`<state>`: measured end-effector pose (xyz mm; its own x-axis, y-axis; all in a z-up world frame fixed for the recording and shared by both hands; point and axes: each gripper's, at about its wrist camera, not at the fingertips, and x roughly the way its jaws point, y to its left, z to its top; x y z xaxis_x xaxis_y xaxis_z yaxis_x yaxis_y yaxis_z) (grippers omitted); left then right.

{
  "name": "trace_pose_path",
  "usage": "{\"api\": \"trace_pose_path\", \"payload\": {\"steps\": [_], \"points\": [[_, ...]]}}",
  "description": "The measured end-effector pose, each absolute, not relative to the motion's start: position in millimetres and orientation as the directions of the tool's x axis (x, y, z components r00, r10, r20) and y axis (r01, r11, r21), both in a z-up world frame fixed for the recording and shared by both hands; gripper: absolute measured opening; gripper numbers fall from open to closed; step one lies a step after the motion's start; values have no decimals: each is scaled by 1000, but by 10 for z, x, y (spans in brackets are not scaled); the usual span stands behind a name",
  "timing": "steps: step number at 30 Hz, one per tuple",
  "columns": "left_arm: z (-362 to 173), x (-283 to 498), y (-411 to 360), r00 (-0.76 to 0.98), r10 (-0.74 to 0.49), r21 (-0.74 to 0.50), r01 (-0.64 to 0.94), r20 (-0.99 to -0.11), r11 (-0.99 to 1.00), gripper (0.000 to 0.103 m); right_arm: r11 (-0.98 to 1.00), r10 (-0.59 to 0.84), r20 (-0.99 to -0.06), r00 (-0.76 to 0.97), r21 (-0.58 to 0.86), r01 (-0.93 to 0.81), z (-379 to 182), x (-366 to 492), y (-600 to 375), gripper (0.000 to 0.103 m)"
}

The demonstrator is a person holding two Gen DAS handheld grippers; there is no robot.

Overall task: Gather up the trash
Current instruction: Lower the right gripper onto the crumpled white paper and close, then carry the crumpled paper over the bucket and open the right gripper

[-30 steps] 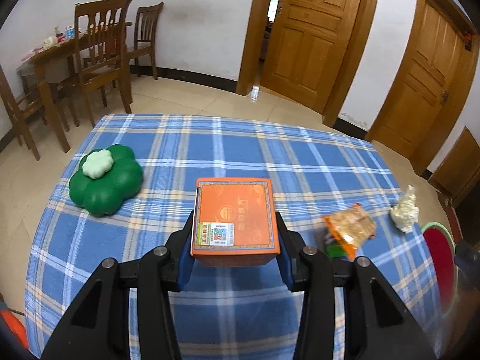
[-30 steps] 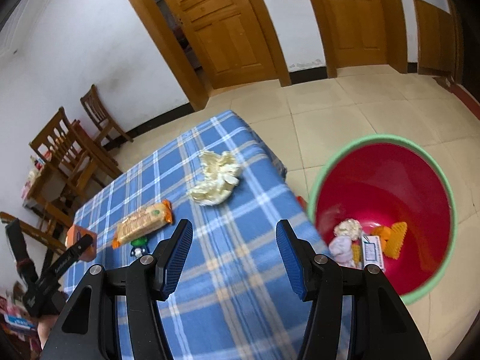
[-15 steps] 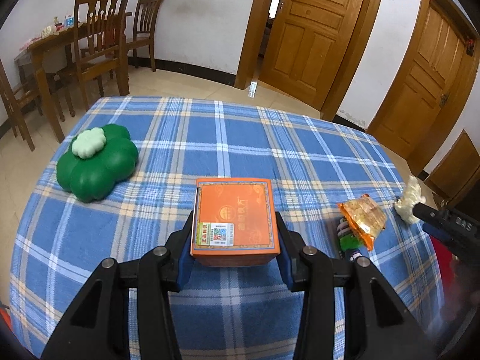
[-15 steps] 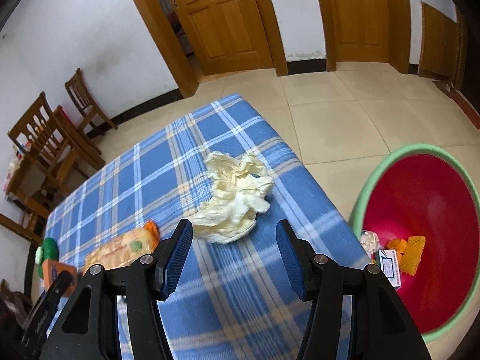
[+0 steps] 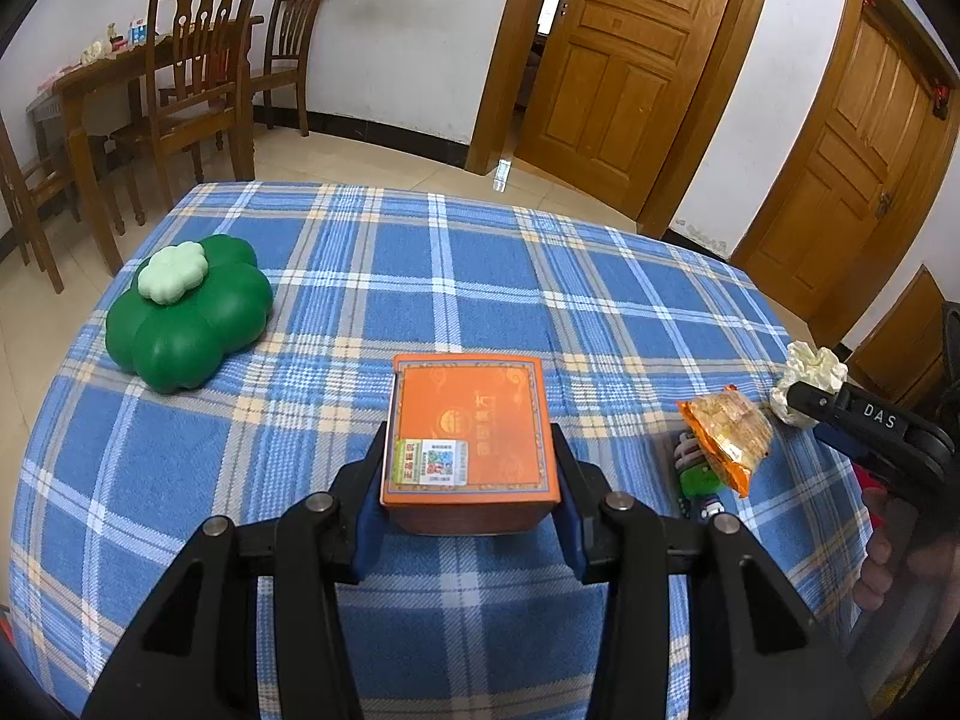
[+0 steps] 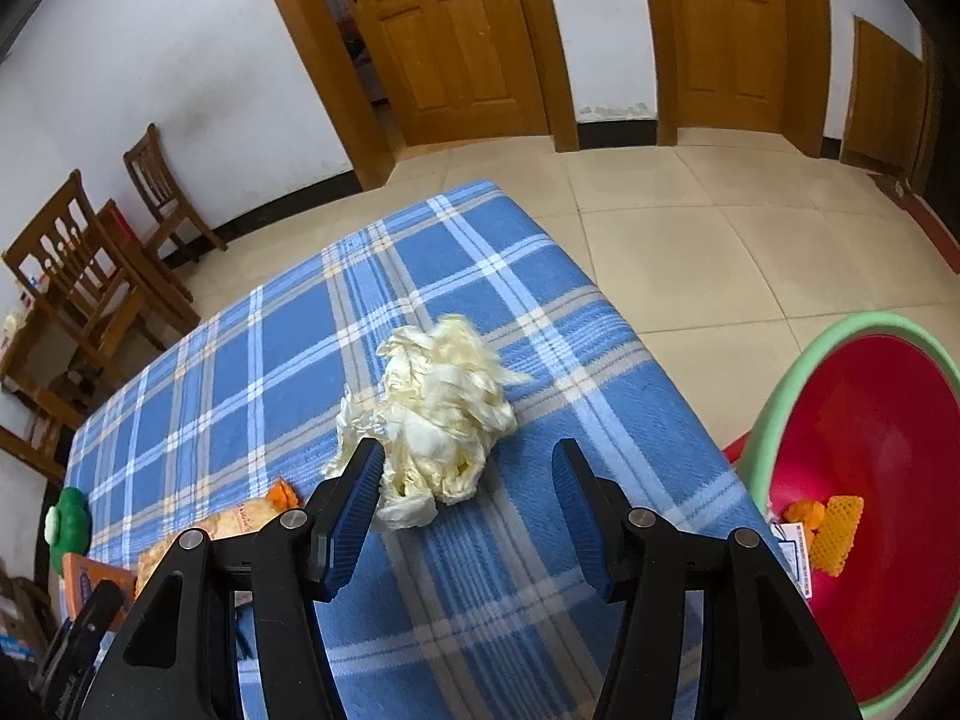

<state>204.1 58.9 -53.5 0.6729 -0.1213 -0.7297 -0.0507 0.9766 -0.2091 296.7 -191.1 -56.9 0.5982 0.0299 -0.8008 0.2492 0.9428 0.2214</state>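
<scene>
a blue plaid tablecloth covers the table, with a red bin with a green rim on the floor beside it. the left gripper pinches an orange box. the right gripper is spread around crumpled yellowish paper, near the table edge, by an orange snack packet.

Left tongs clamped (pads pressed inward), right tongs spread
</scene>
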Motion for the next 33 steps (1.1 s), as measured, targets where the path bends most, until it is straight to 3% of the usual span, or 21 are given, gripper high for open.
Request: {"api": "trace_pose_path", "payload": {"steps": [2,4,7,33], "points": [[-540,2042,584,673,-122,-207,-47,-730,977,46,948,33,-801,598,215,236,-577,2979,-1883,41],[-544,2044,583,673,-122,-205,-45,-729,978,46,951,45,-796,603,218,217,-572,2975,-1857,30],[-546,2048,579,673,-127,-210,-43,-729,977,46,960,35,-793,609,195,198,-539,2962,-1808,22],[-158,1692,186,704,-199,-215,68,-682,974,46,929,43,-736,676,279,245,-5,1701,-2376,21]]}}
